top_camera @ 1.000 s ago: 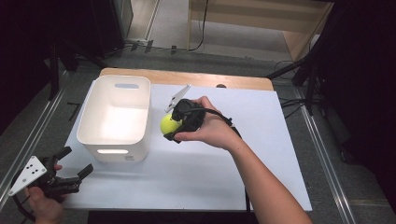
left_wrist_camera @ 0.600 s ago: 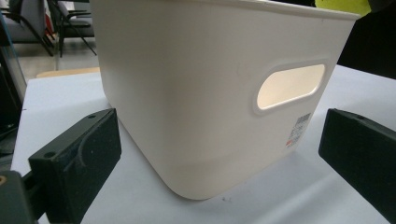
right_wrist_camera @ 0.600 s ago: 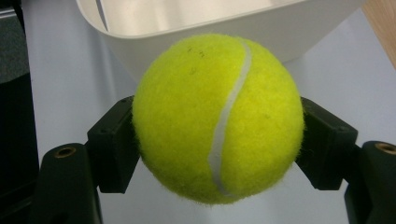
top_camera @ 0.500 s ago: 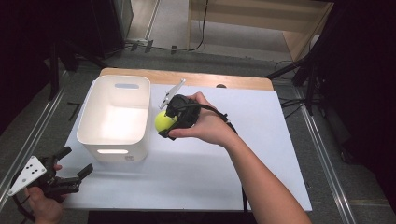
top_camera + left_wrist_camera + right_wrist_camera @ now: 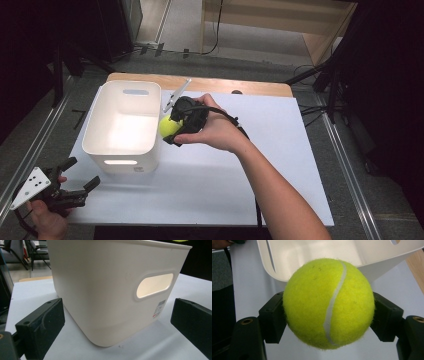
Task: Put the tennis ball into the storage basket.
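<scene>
Right gripper (image 5: 327, 315) clamps the tennis ball (image 5: 327, 303) between its jaws.

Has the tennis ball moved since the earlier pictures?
Yes. Clamped in the right gripper, the tennis ball has moved left, toward the white bin, and now sits at its right rim.

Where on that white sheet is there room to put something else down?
Most of the sheet is bare: the wide stretch right of the right hand, and the near strip in front of the bin. It is crowded at the bin's right wall, where the ball is held.
</scene>
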